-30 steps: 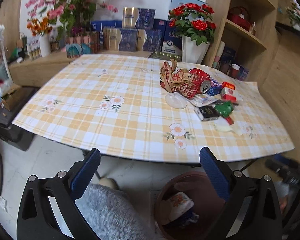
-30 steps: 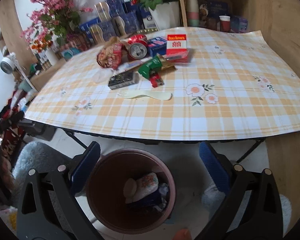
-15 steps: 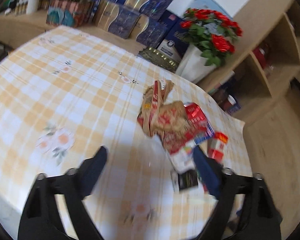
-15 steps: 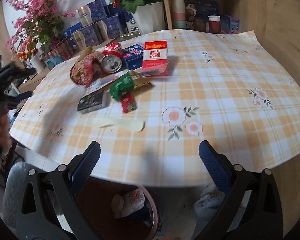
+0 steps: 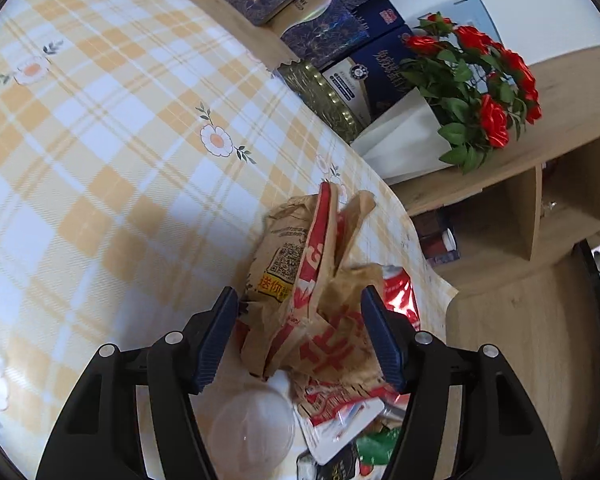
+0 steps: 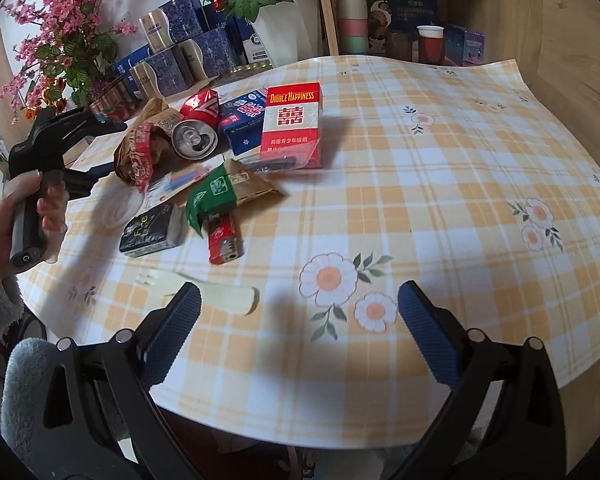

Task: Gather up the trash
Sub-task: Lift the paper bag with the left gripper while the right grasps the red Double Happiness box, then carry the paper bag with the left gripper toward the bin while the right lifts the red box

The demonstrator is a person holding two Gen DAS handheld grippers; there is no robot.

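A crumpled brown and red paper bag (image 5: 312, 292) lies on the checked tablecloth (image 5: 100, 140), and my open left gripper (image 5: 300, 336) has one finger on each side of it without closing. The bag also shows in the right wrist view (image 6: 140, 152), with the left gripper (image 6: 100, 146) at it. Beside it lie a red can (image 6: 196, 128), a red cigarette pack (image 6: 292, 124), a blue box (image 6: 242, 114), a green packet (image 6: 216, 192), a black pack (image 6: 152, 232), a red lighter (image 6: 224, 238) and a pale plastic fork (image 6: 204, 288). My right gripper (image 6: 300, 332) is open and empty above the table's near edge.
A clear plastic lid (image 5: 252, 436) lies just below the bag. A white pot of red roses (image 5: 460, 92) and blue gift boxes (image 5: 332, 36) stand behind the table. Wooden shelves (image 5: 540, 208) with cups are at the right. Pink flowers (image 6: 60, 40) stand at the back left.
My left gripper has moved up from over the bin and forward across the table to the paper bag. My right gripper has risen and moved in over the table edge; the bin has left view.
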